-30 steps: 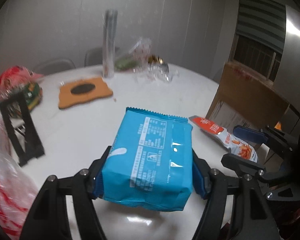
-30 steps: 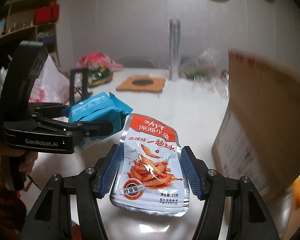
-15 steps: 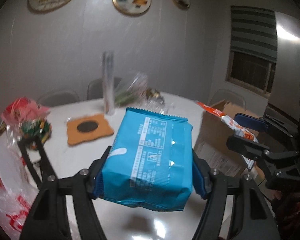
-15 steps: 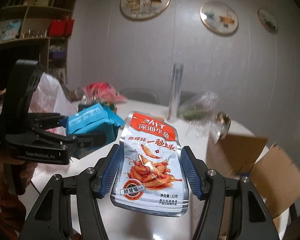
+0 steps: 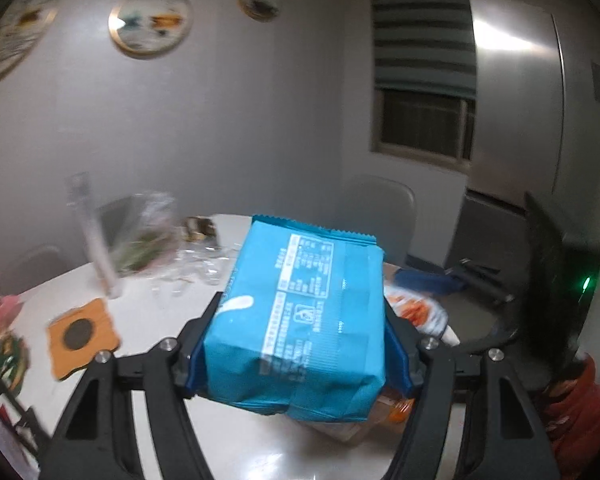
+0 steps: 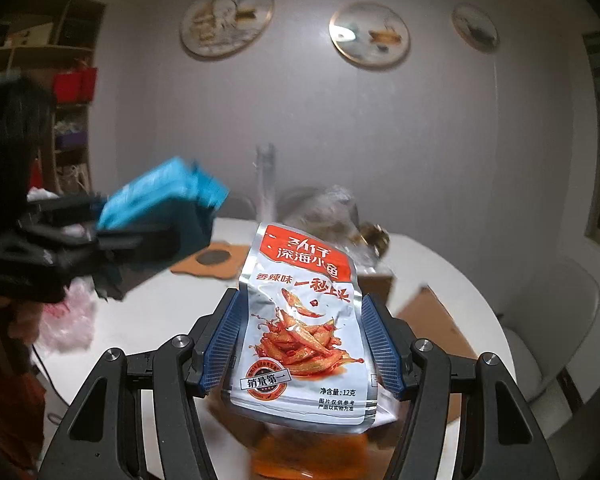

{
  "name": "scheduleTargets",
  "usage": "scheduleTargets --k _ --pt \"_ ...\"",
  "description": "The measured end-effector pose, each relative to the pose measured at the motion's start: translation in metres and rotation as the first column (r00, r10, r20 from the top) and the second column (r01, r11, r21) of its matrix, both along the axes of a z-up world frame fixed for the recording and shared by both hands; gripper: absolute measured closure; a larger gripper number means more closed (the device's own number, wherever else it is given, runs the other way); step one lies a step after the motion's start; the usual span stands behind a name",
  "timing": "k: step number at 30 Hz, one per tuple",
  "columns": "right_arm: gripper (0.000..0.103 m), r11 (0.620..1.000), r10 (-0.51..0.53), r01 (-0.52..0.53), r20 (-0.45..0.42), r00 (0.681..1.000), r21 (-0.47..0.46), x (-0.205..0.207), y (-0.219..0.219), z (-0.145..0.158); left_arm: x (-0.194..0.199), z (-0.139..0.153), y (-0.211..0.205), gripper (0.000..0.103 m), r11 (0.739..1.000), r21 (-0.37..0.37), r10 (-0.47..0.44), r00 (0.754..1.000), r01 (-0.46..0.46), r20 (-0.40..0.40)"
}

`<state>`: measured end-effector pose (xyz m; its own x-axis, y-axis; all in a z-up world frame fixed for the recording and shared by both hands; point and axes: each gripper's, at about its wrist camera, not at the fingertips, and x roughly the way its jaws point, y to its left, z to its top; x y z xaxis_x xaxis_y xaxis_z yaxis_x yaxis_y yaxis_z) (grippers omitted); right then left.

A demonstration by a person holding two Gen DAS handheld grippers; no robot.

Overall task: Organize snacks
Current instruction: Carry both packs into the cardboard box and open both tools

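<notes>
My left gripper [image 5: 300, 340] is shut on a blue snack pack [image 5: 300, 320], held in the air above the round white table [image 5: 148, 320]. Its blue pads press the pack's two sides. My right gripper [image 6: 301, 332] is shut on a silver and red fish snack pouch [image 6: 303, 320], also lifted off the table. In the right wrist view the left gripper with the blue snack pack [image 6: 156, 196] hangs at the left, blurred. In the left wrist view the fish snack pouch [image 5: 415, 308] shows just right of the blue pack. An open cardboard box [image 6: 431, 320] lies below and beyond the pouch.
On the table stand a tall clear tube [image 5: 92, 236], a clear bag with greens [image 5: 144, 232], an orange coaster [image 5: 82, 336] and red and white bags [image 6: 68, 316] at the left. Grey chairs [image 5: 379, 212] ring the table. A steel fridge [image 5: 511, 100] stands at the right.
Both grippers rose off the table with their packs and swung toward the right, so the wall plates, window and fridge came into view. Both grips stayed the same.
</notes>
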<state>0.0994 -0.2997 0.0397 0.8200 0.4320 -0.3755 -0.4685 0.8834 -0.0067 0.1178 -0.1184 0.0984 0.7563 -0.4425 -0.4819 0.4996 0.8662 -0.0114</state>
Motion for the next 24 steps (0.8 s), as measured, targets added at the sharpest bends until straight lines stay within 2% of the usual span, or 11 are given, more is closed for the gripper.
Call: scheduleTargets --k 4,8,13,19,24 --pt "0.045 1.000 -0.008 0.006 -0.061 0.998 -0.031 0.018 -0.018 -0.017 0.027 -0.013 -0.040 0.037 0.996 0.053 -0.063 0.994 0.068 -0.092" --pt "0.045 0.999 0.016 -0.022 -0.131 0.991 -0.046 0.034 -0.026 -0.034 0.050 -0.027 -0.068 0.037 0.989 0.110 -0.080 0.982 0.100 -0.171" --pt "0.045 0.997 0.035 -0.046 -0.176 0.984 -0.059 0.048 -0.031 -0.045 0.069 -0.040 -0.081 0.037 0.982 0.134 -0.098 0.963 0.135 -0.253" --pt "0.044 0.994 0.051 -0.072 -0.222 0.974 -0.087 0.065 -0.029 -0.054 0.082 -0.060 -0.087 0.037 0.977 0.157 -0.087 0.946 0.141 -0.313" --pt "0.043 0.990 0.065 -0.094 -0.251 0.966 -0.108 0.072 -0.019 -0.061 0.084 -0.064 -0.089 0.032 0.977 0.170 -0.076 0.953 0.130 -0.294"
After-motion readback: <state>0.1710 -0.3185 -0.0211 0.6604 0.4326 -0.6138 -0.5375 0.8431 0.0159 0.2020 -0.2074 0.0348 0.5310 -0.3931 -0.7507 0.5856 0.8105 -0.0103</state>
